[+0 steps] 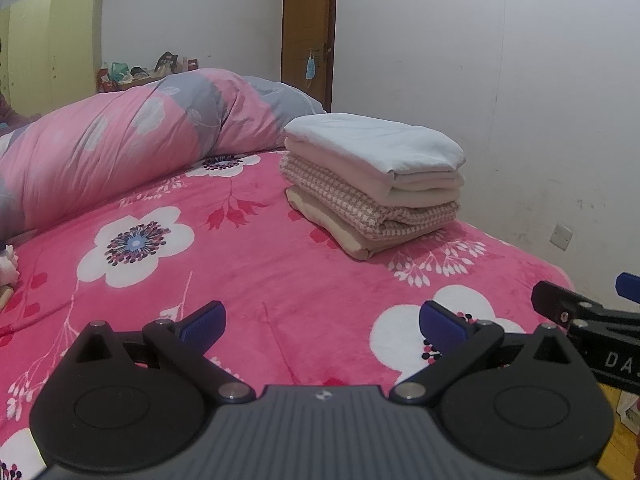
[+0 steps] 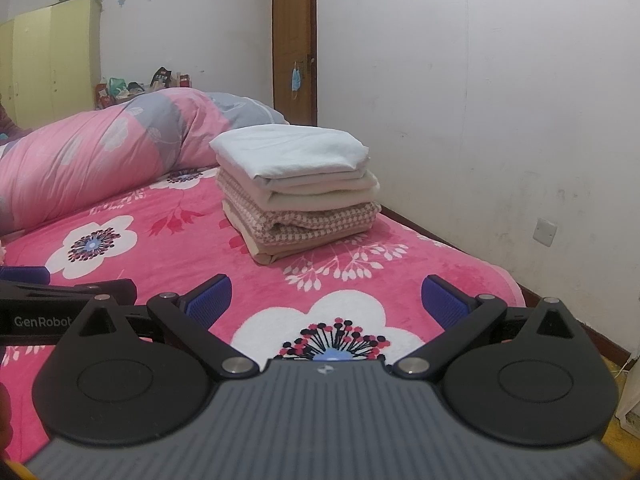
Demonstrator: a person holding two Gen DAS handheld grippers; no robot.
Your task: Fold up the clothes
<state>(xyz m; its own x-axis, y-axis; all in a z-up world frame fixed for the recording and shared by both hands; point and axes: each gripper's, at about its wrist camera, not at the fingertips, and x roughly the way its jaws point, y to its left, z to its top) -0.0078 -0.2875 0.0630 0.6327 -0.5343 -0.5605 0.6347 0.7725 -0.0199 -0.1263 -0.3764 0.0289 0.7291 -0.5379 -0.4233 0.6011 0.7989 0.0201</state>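
Note:
A neat stack of folded clothes [image 1: 372, 176] [image 2: 296, 188] rests on the pink flowered bed cover [image 1: 248, 272] [image 2: 168, 220], near the wall side. From top to bottom it holds a pale blue piece, a cream one, a pink checked one and a beige one. My left gripper [image 1: 322, 326] hovers open over the bed's near part, well short of the stack, nothing between its blue pads. My right gripper [image 2: 326, 300] is open too, empty, above a white flower print. Each gripper shows at the edge of the other's view.
A rolled pink and grey quilt [image 1: 120, 140] [image 2: 100, 156] lies across the far side of the bed. A white wall [image 1: 500, 100] runs along the right, with a brown door [image 1: 308, 32] behind. A yellow wardrobe [image 1: 48, 48] stands far left. The bed's corner [image 2: 508, 284] drops off at right.

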